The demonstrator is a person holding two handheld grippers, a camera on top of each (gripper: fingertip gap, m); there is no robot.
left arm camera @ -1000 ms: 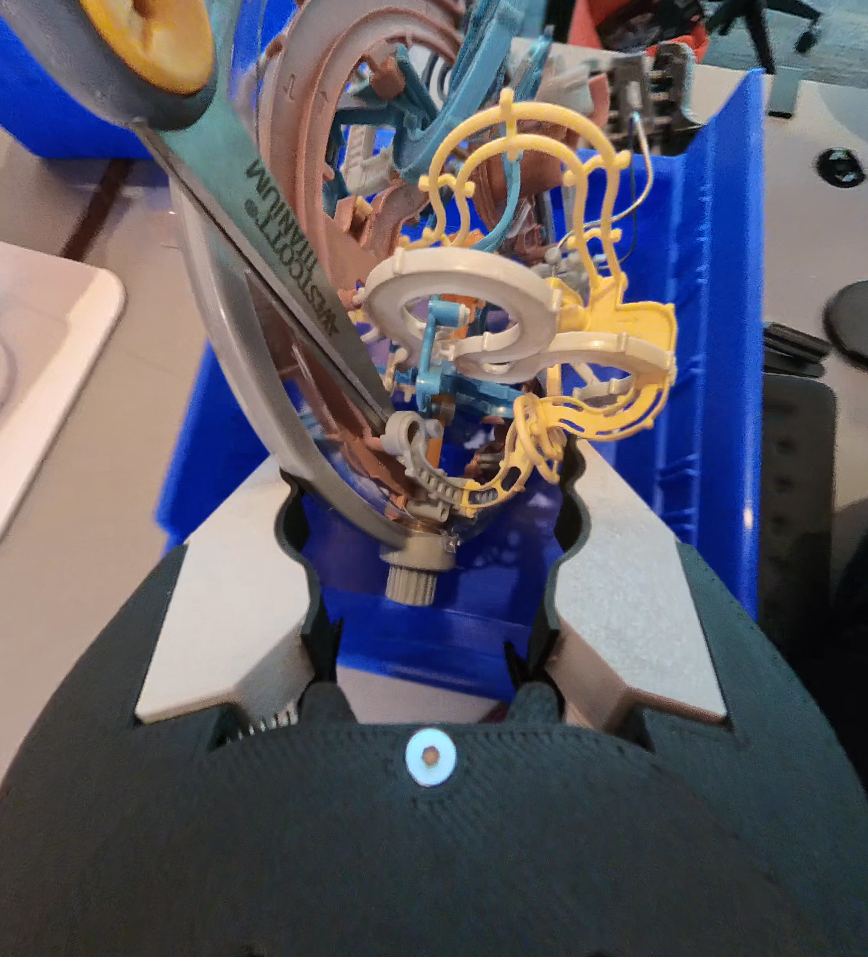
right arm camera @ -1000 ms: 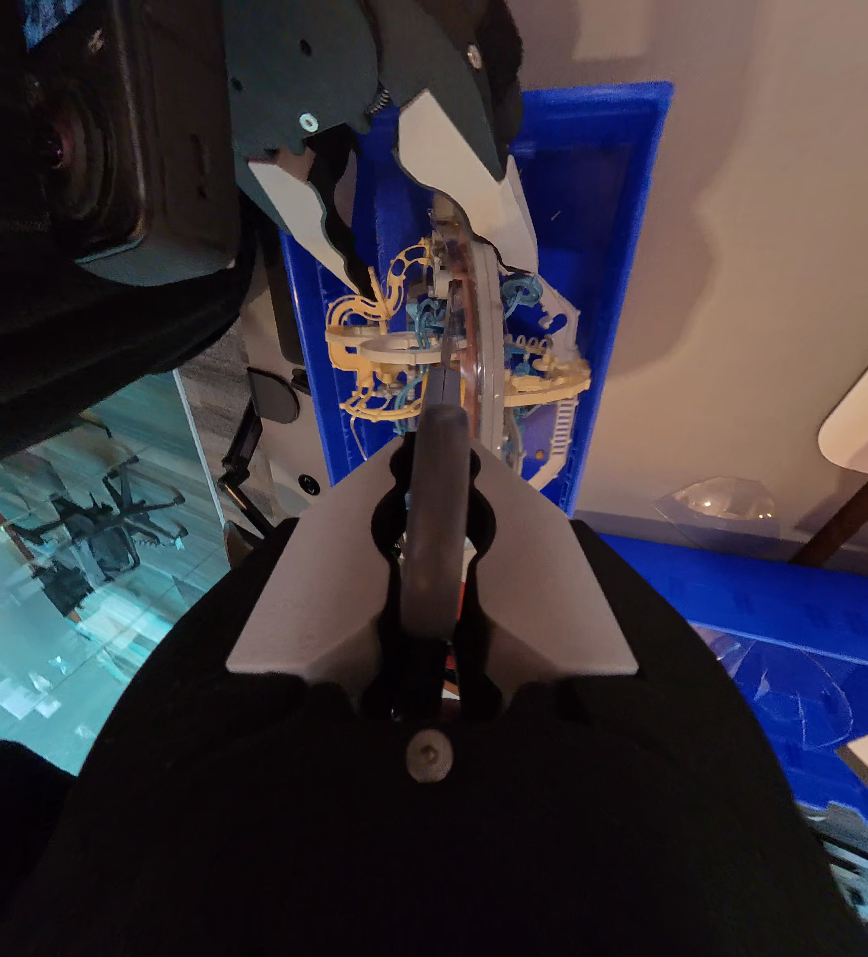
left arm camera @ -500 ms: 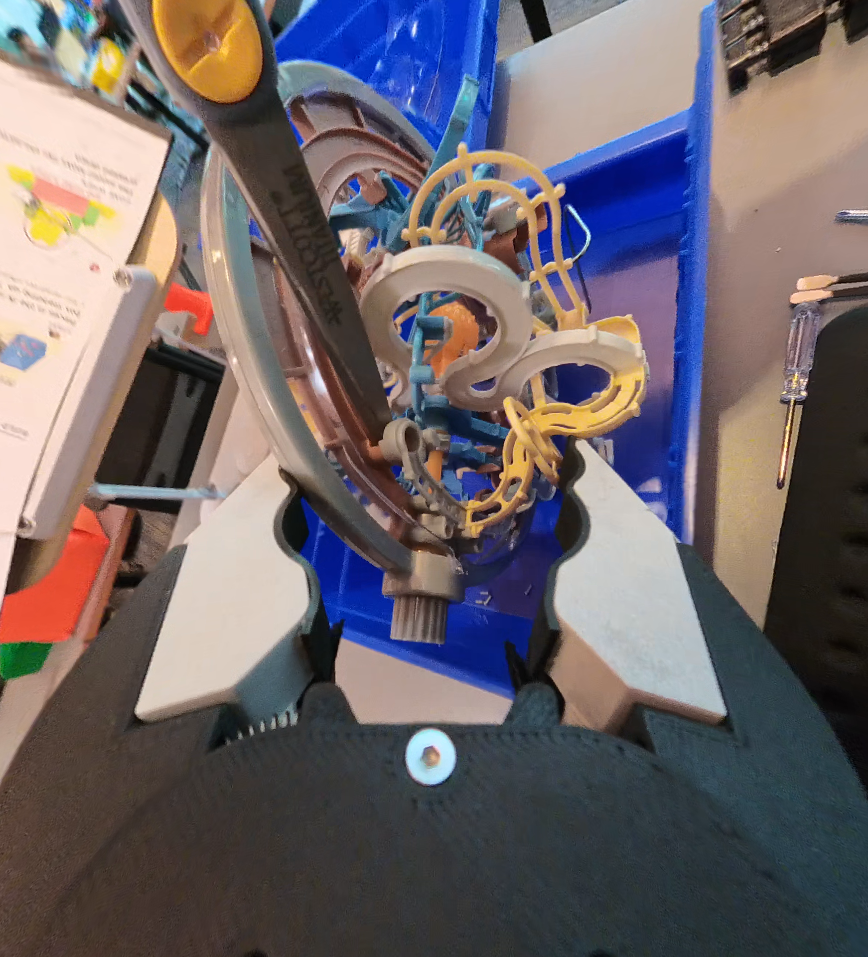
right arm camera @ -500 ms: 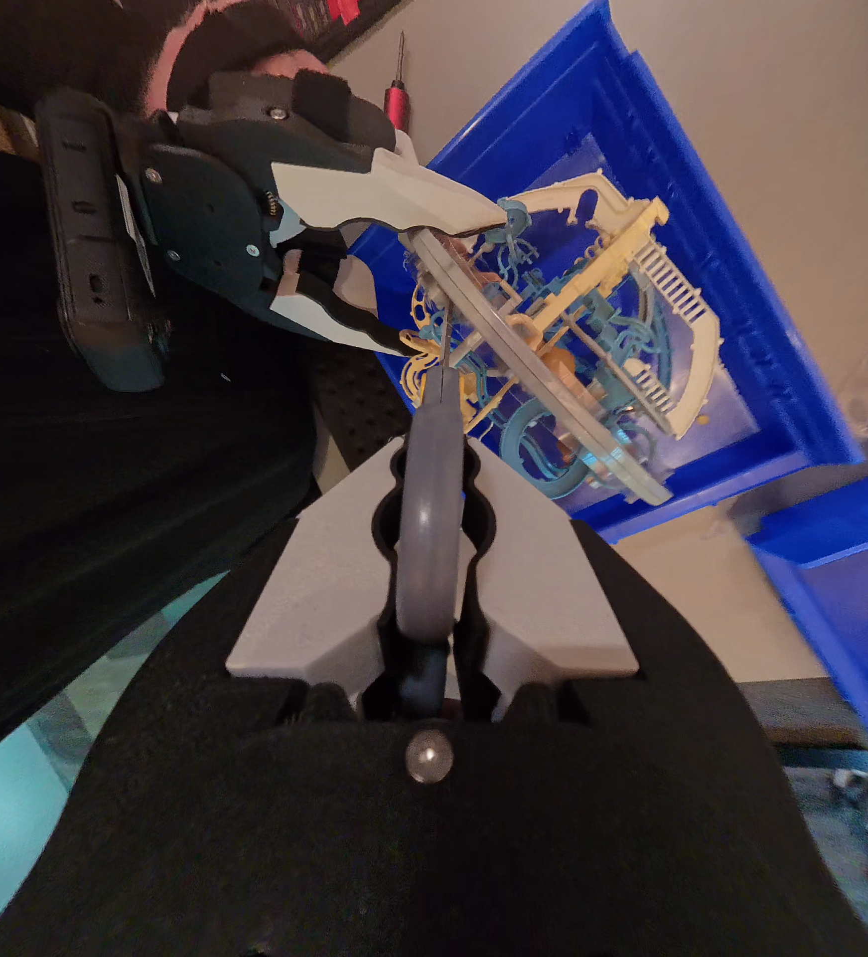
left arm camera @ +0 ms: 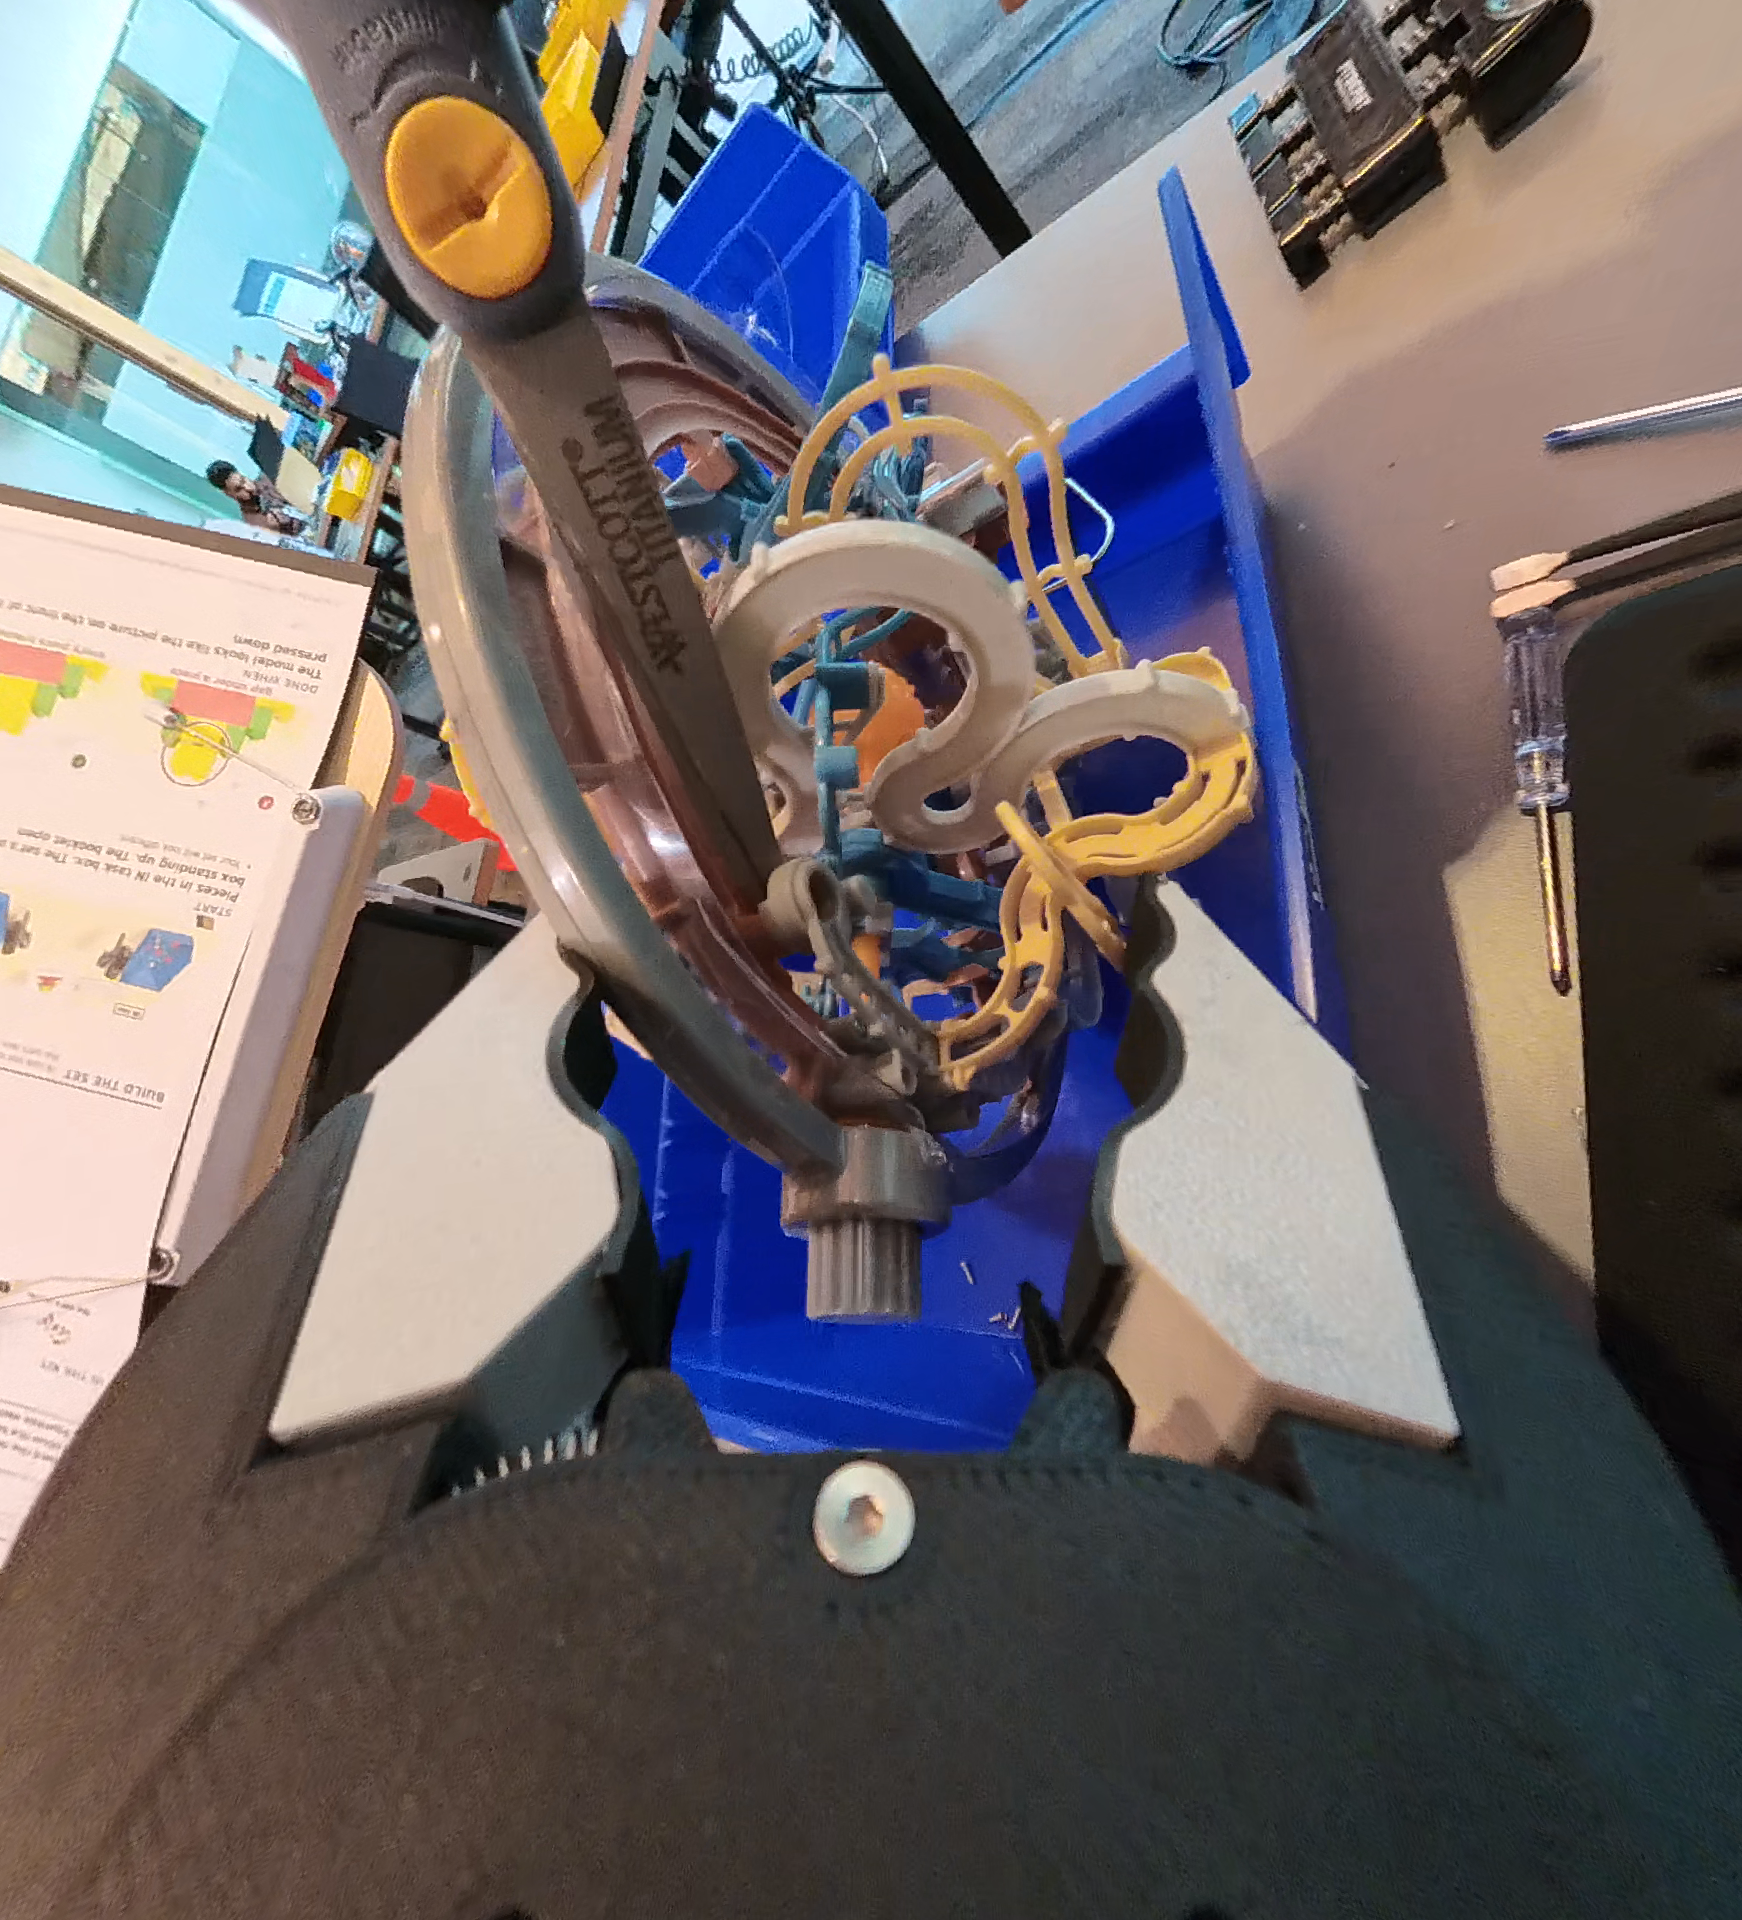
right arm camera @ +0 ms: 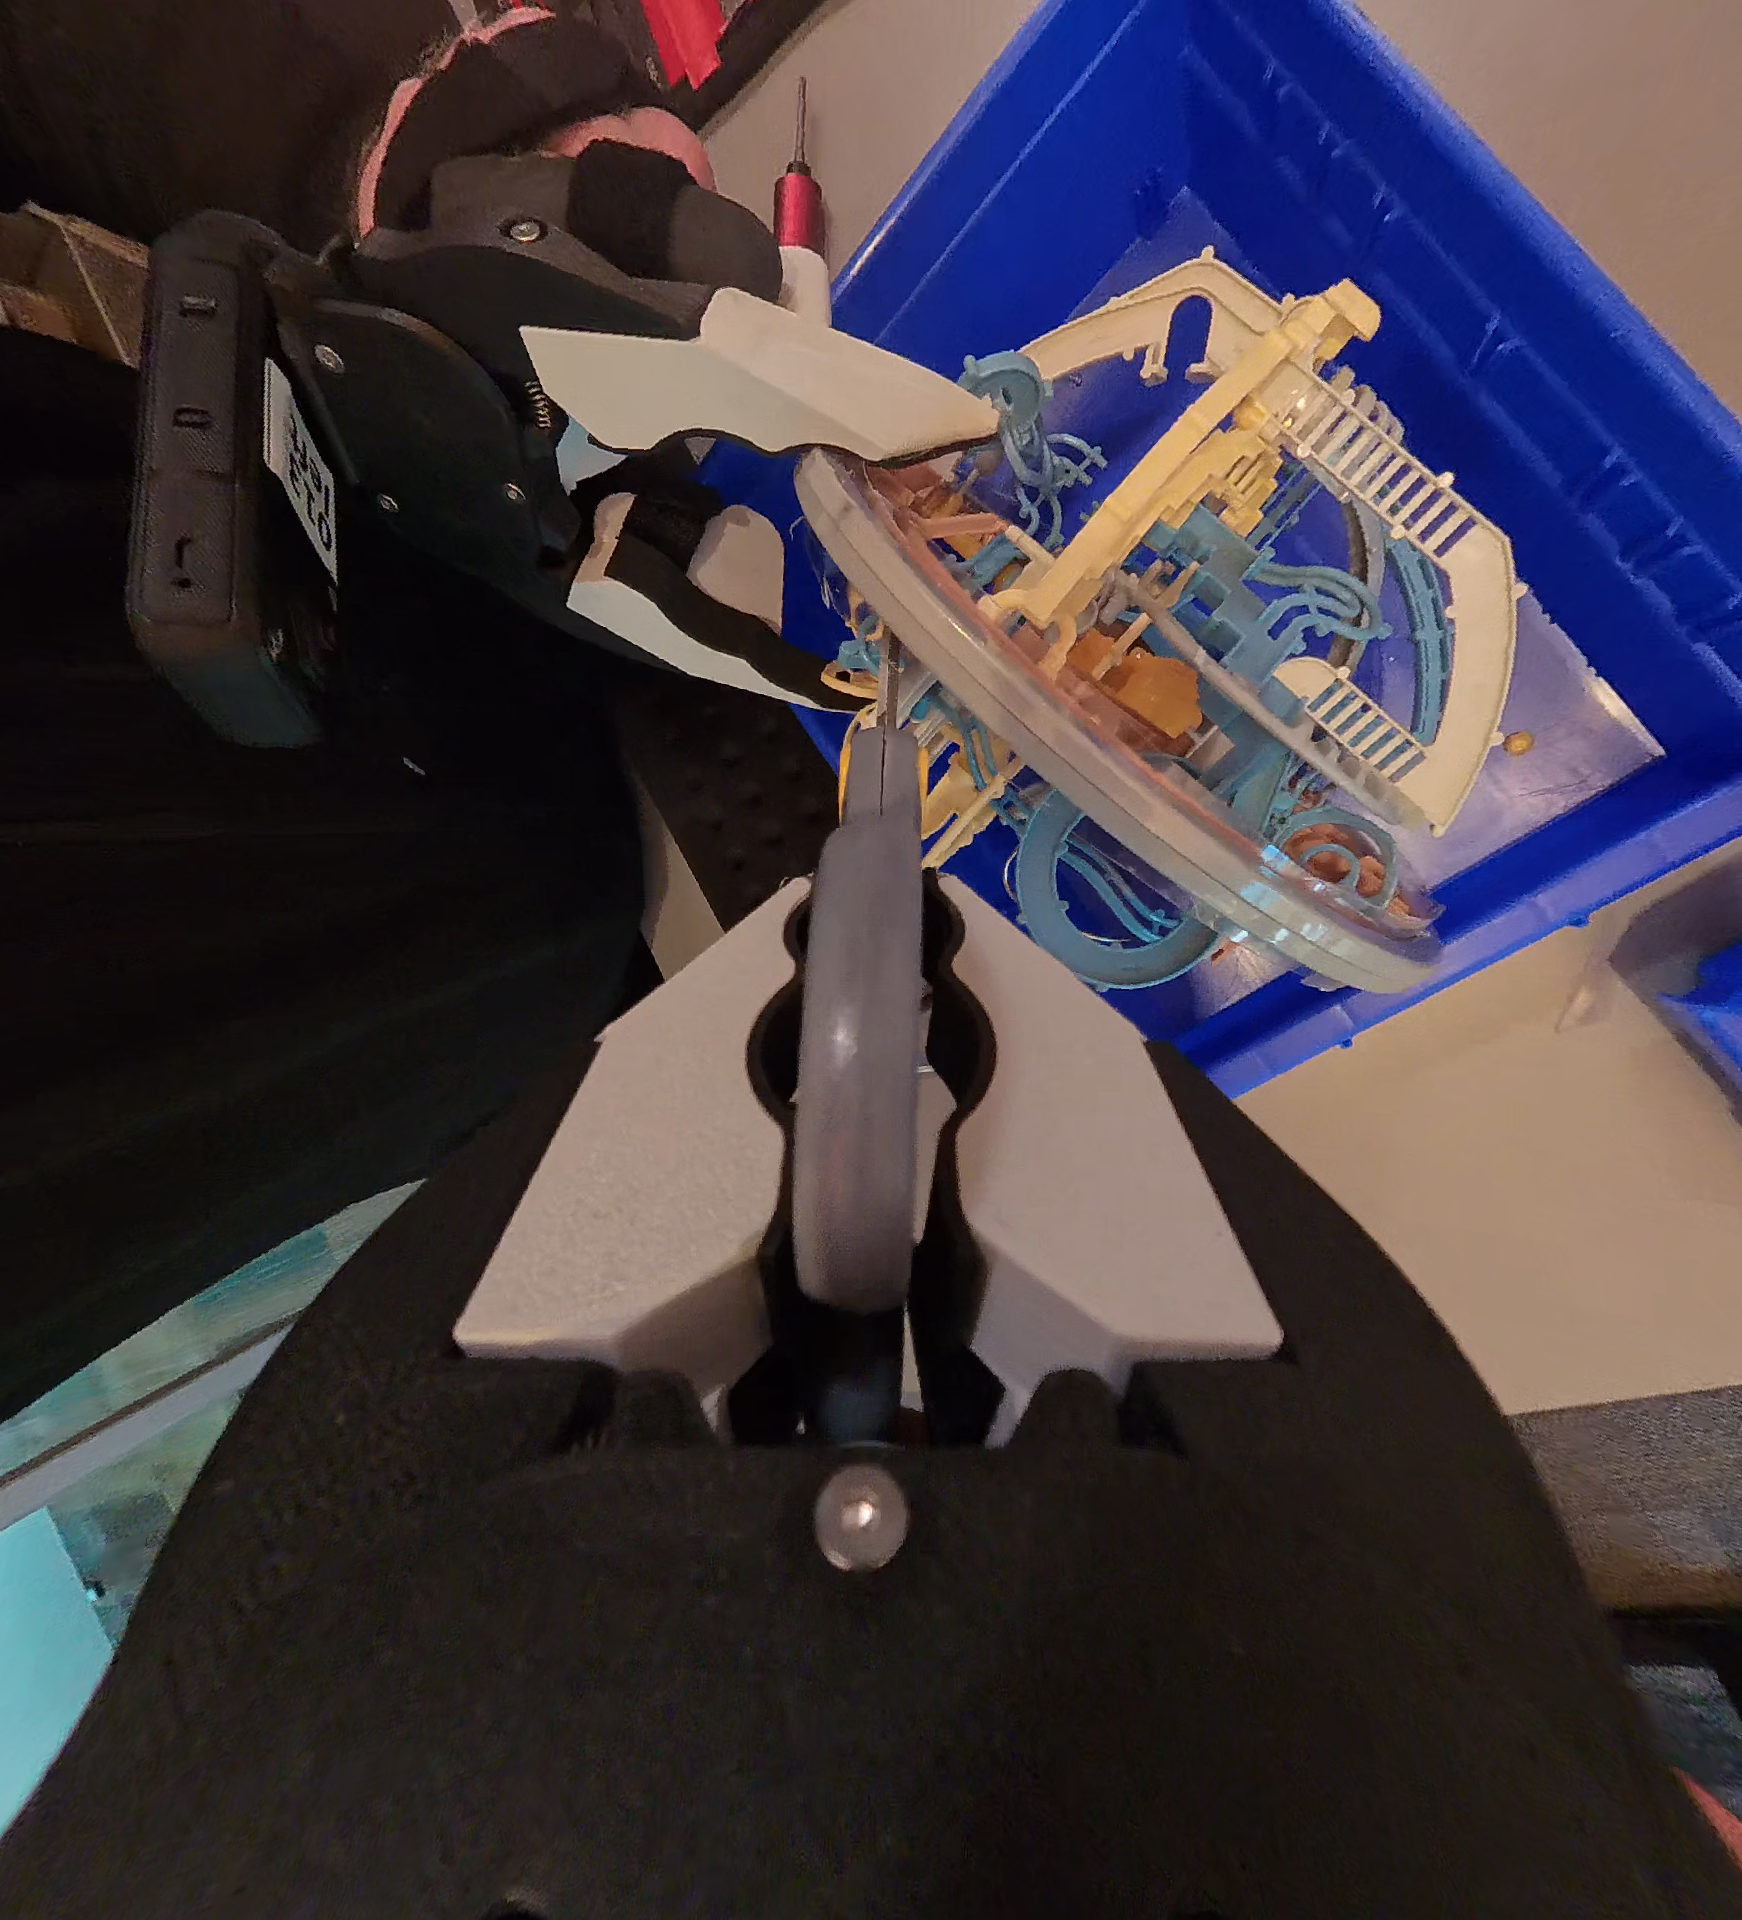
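A plastic ball-maze core (left arm camera: 877, 665), made of grey, yellow, blue and brown tracks around a clear disc with a grey rim, is held above a blue bin (left arm camera: 1231, 582). My left gripper (left arm camera: 862, 956) is shut on it, with one finger on the grey rim and the other on a yellow track. In the right wrist view the left gripper (right arm camera: 898, 551) clamps the edge of the maze (right arm camera: 1158, 665). My right gripper (right arm camera: 867, 914) is shut on the grey handle of scissors (right arm camera: 862, 1039). The scissors (left arm camera: 628, 540) have a yellow pivot, and their blades reach into the tracks.
An instruction sheet on a board (left arm camera: 98, 831) stands at the left. A clear-handled screwdriver (left arm camera: 1537, 748) and a black mat (left arm camera: 1719, 935) lie at the right. A second blue bin (left arm camera: 784, 229) is behind. A red-handled screwdriver (right arm camera: 799, 197) lies by the bin (right arm camera: 1366, 208). One gripper's finger ends stand about 11 cm off the other's. The right gripper is farther from the clear-handled screwdriver (left arm camera: 1537, 748), some 25 cm, than the left, some 12 cm.
Both grippers have swung and tilted together with the maze and the scissors, so the background has shifted from the bin toward the room. The scissor blades stay inside the maze. Both grips are unchanged.
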